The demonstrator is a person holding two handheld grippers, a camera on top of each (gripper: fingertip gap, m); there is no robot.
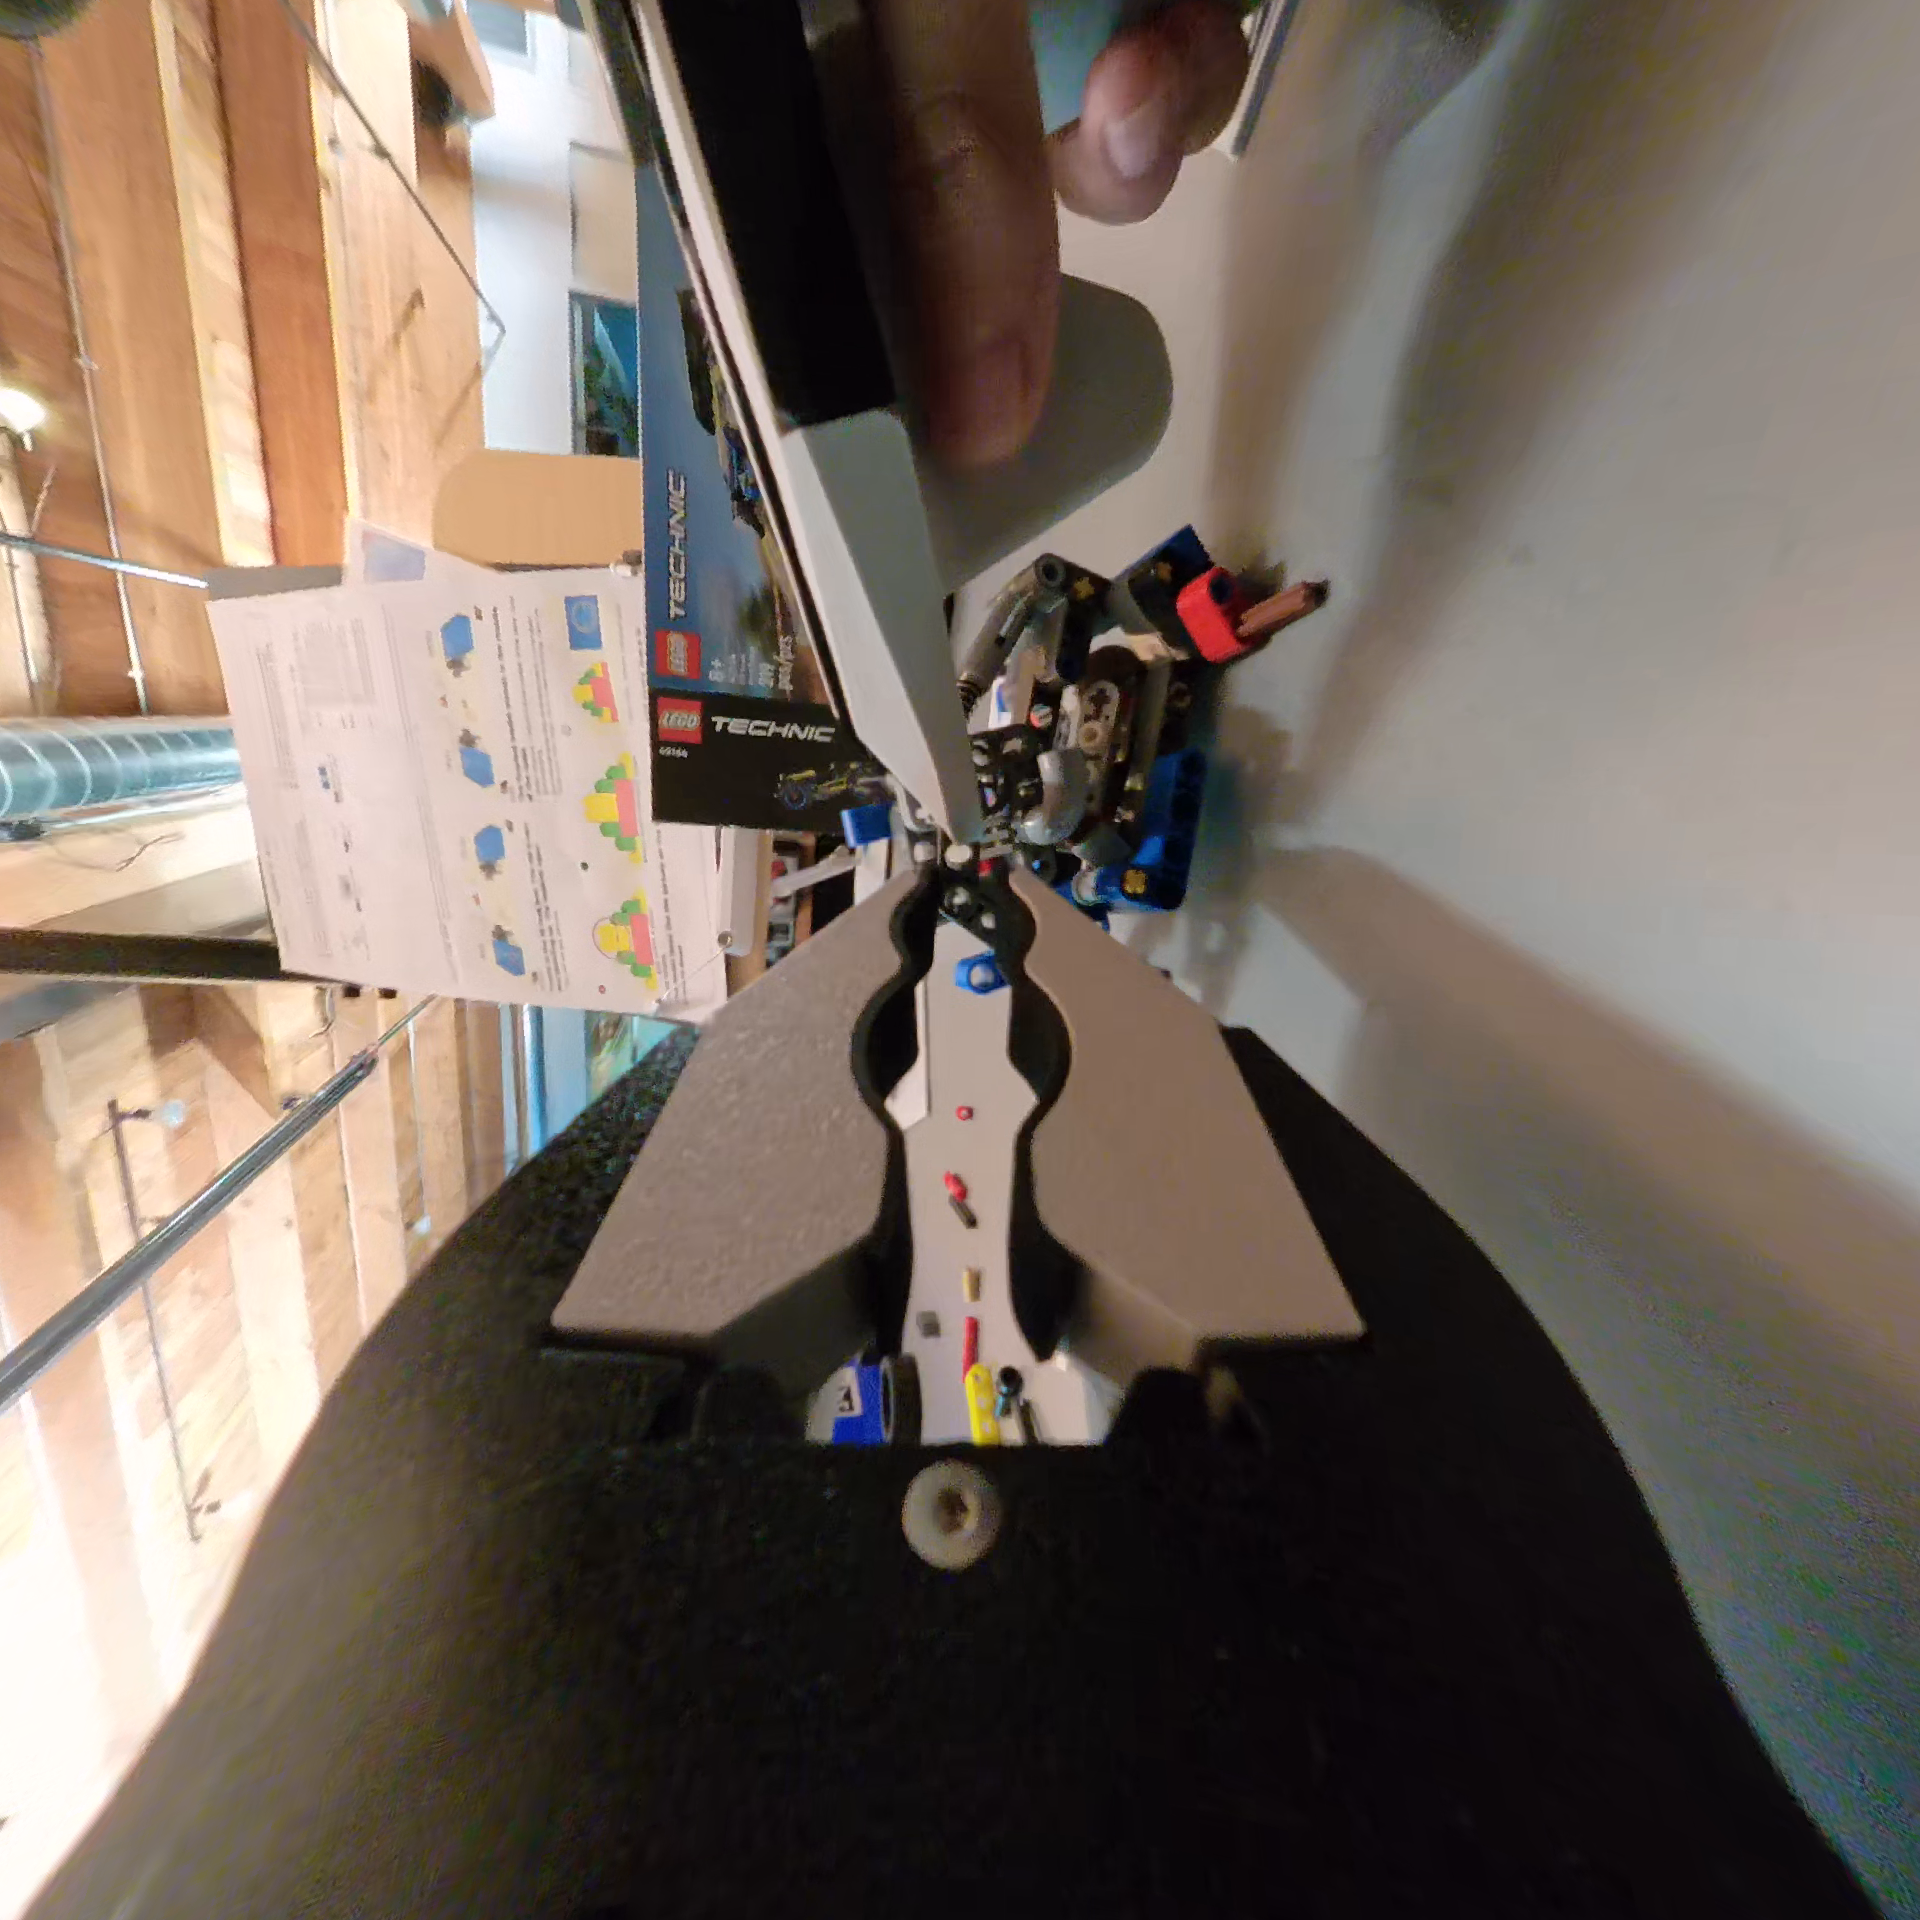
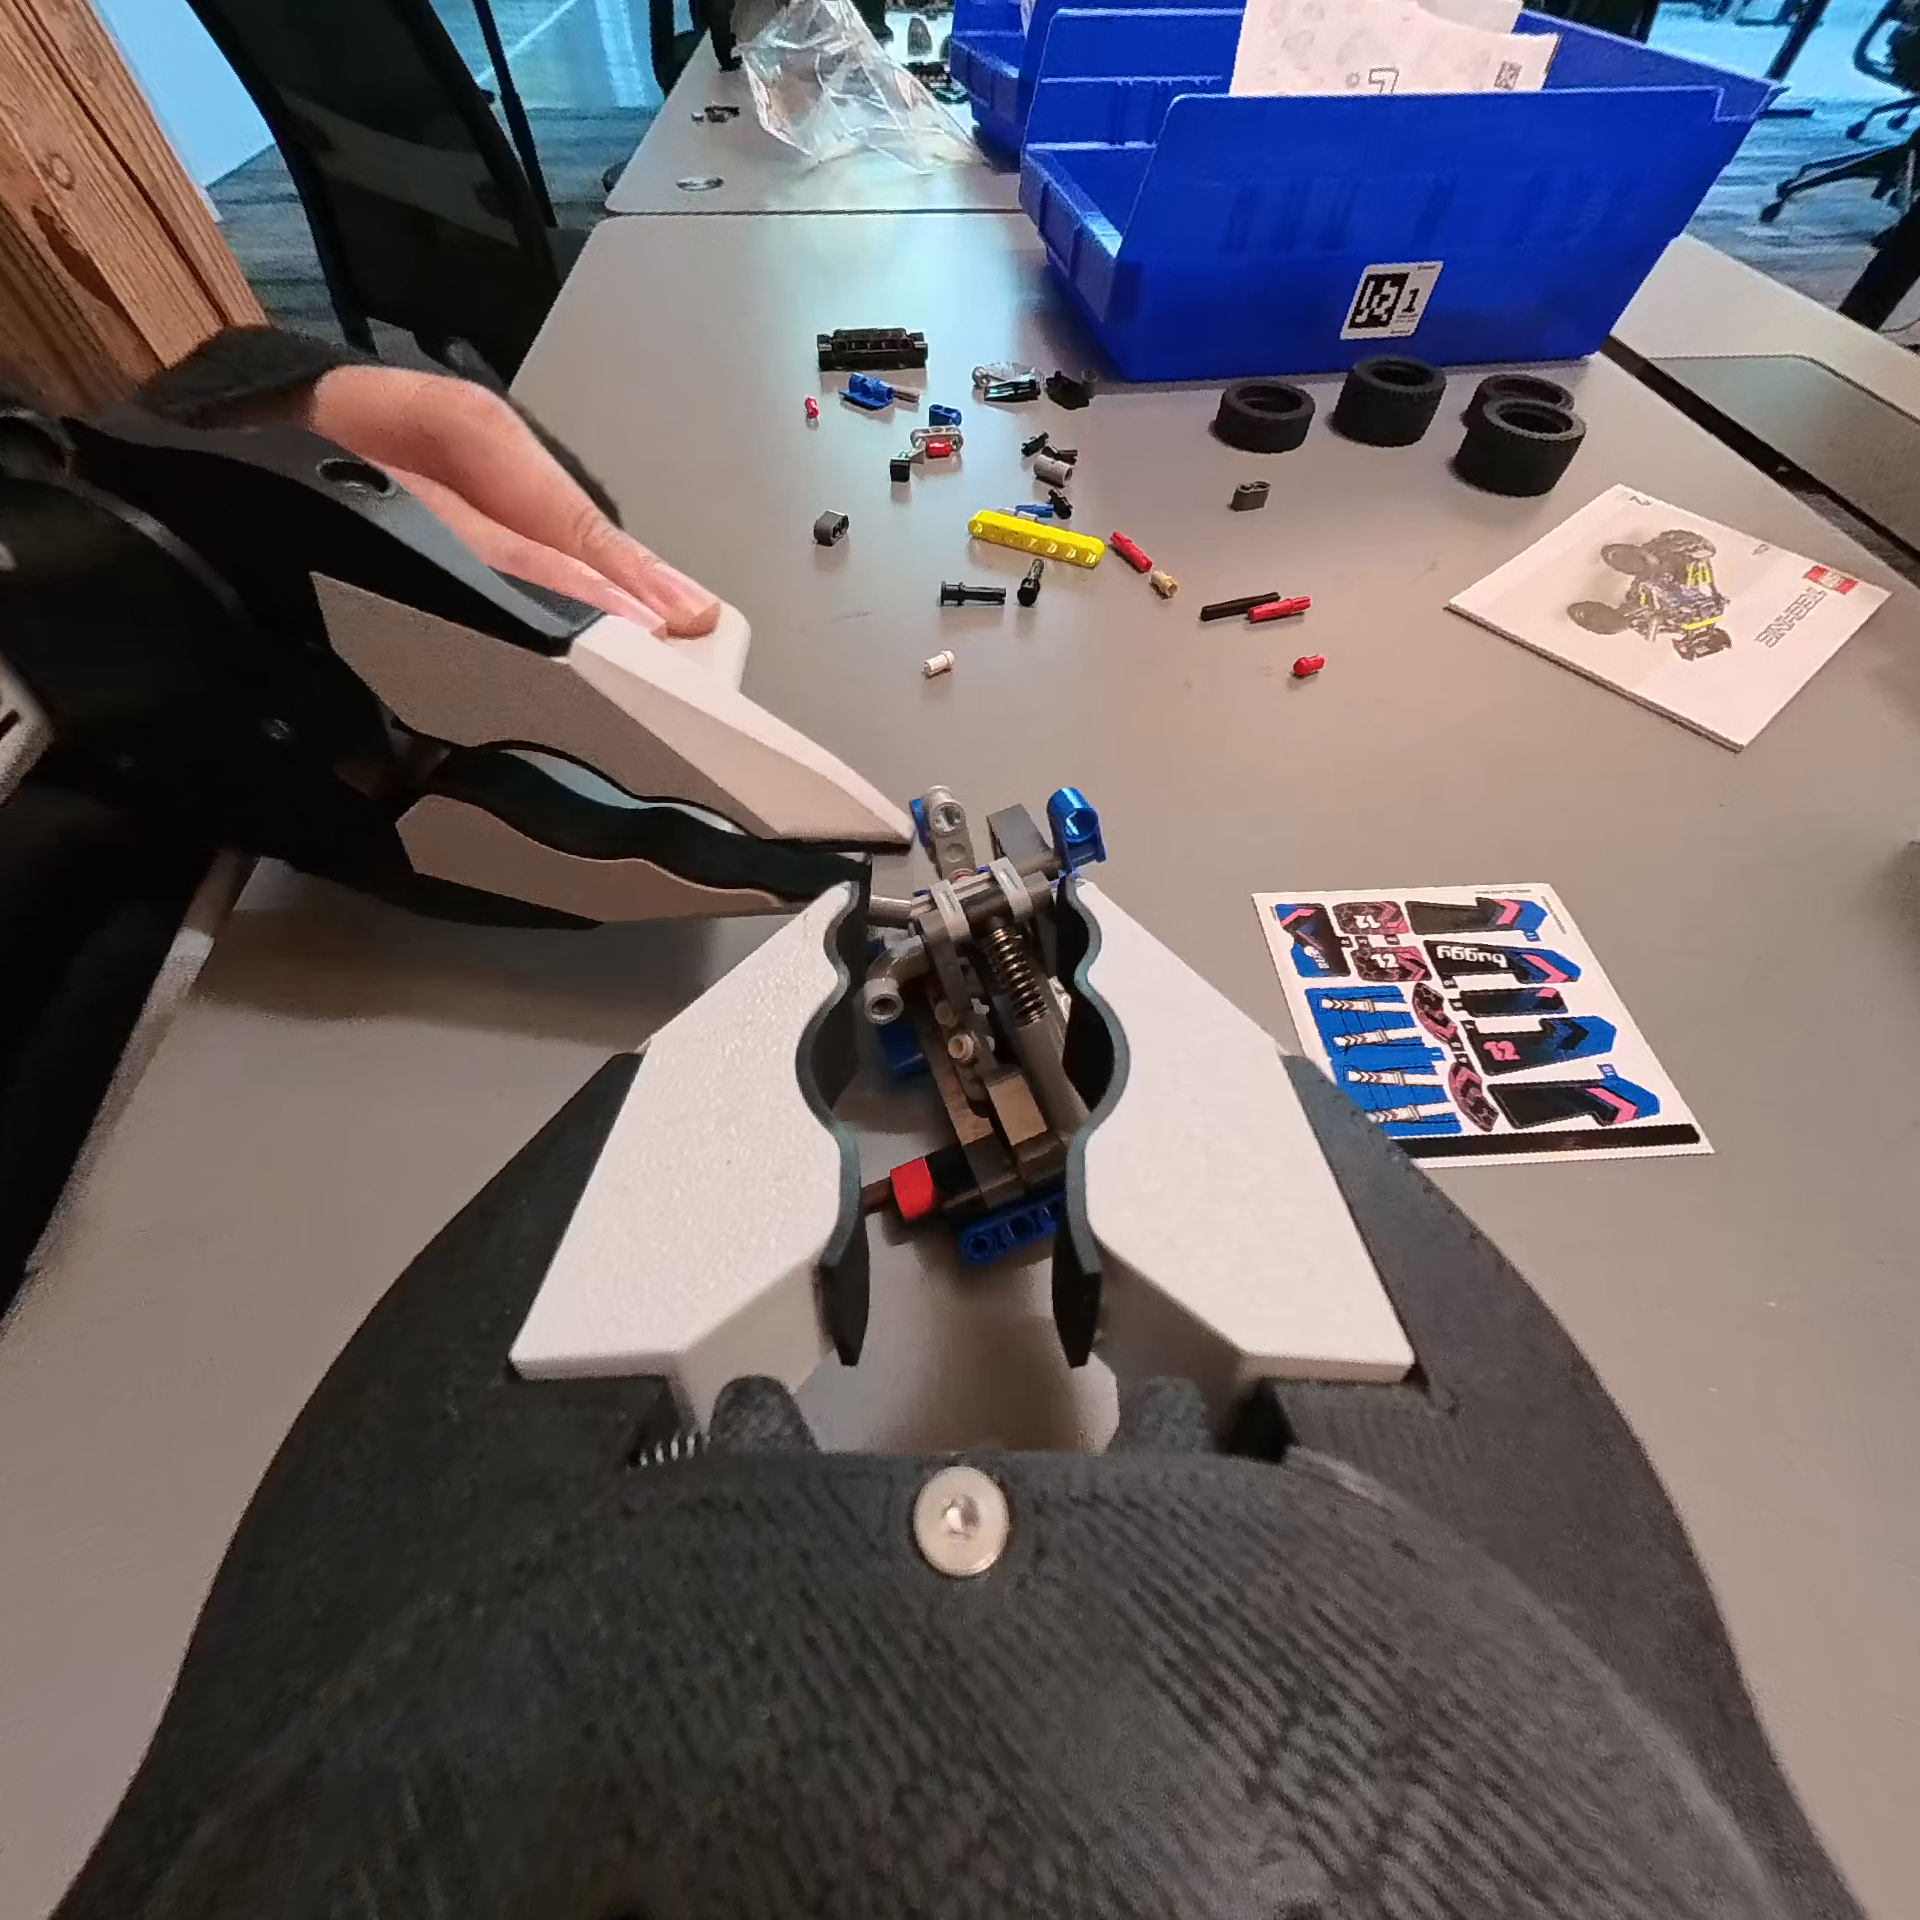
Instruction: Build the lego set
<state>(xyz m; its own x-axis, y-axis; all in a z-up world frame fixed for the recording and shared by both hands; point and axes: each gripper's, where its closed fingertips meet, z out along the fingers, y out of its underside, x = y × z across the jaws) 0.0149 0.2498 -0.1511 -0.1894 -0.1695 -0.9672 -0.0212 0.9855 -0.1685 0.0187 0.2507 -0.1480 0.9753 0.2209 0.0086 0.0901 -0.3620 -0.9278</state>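
Jaws of the right gripper (image 2: 961, 904) stand on either side of the part-built lego model (image 2: 982, 1023), gripping it at its grey upper frame, with the spring shock absorber and the red block (image 2: 914, 1190) lying back between the 2 white fingers; the model's blue base rests on the grey desk (image 2: 1299, 790). The left gripper (image 2: 883, 847) comes in from the left with its jaws closed, their tips meeting at the model's top beside a grey pin and a blue connector (image 2: 1075, 826). In the left wrist view that gripper (image 1: 966, 868) pinches a small black piece at the model's (image 1: 1081, 748) edge, and the right gripper's finger (image 1: 894, 644) slants down to the same spot; whether the black piece is joined to the model cannot be told. A hand (image 2: 499, 488) lies along the top of the left gripper.

Just right of the model lies a sticker sheet (image 2: 1455, 1023) in blue, black and pink. Beyond the model, loose parts are scattered over the desk, among them a yellow beam (image 2: 1034, 538), red pins and black pins. Farther right lies an instruction booklet (image 2: 1673, 613), and behind it 4 black tyres (image 2: 1392, 400) sit in front of a blue bin (image 2: 1351, 197). The left wrist view shows the set's box (image 1: 717, 665) and a printed sheet (image 1: 447, 790) behind the model
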